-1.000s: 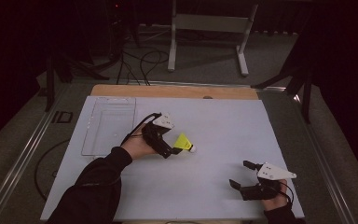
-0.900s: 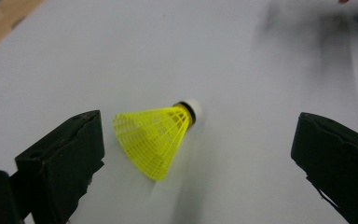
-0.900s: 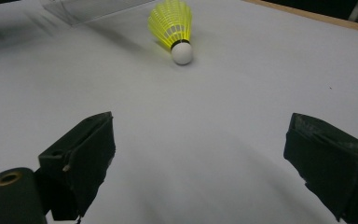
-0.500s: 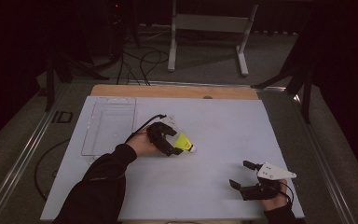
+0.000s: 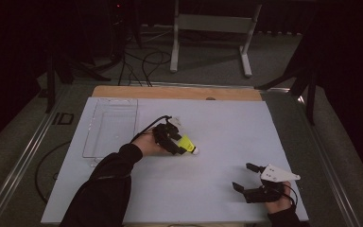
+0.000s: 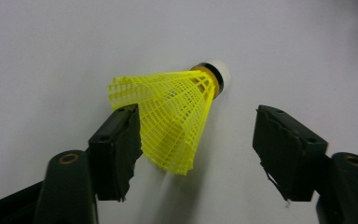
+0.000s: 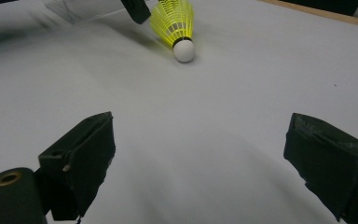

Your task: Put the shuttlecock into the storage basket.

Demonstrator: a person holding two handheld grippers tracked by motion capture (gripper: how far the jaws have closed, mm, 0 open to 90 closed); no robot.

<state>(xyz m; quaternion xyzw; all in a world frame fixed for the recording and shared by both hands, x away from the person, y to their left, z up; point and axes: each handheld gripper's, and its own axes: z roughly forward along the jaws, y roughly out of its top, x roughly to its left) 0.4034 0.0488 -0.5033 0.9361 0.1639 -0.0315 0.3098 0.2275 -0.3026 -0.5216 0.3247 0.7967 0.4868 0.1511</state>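
Note:
A yellow mesh shuttlecock (image 5: 185,143) with a white cork tip lies on its side near the middle of the white table top (image 5: 227,127). My left gripper (image 5: 179,144) stands open around it. In the left gripper view the shuttlecock's skirt (image 6: 177,116) leans against the left jaw, while the right jaw stands well apart from it. My right gripper (image 5: 242,176) rests open near the front right edge, nothing between its jaws. In the right gripper view (image 7: 200,126) the shuttlecock (image 7: 172,21) lies far ahead, cork toward the camera.
A clear plastic tray (image 5: 111,127) lies at the table's back left, just left of my left hand. A wooden strip (image 5: 175,92) runs along the far edge. Behind the table stand a metal frame (image 5: 208,28) and loose cables (image 5: 142,61) on the floor.
My left gripper has edged slightly right, closer around the shuttlecock. The shuttlecock and my right gripper have stayed where they were.

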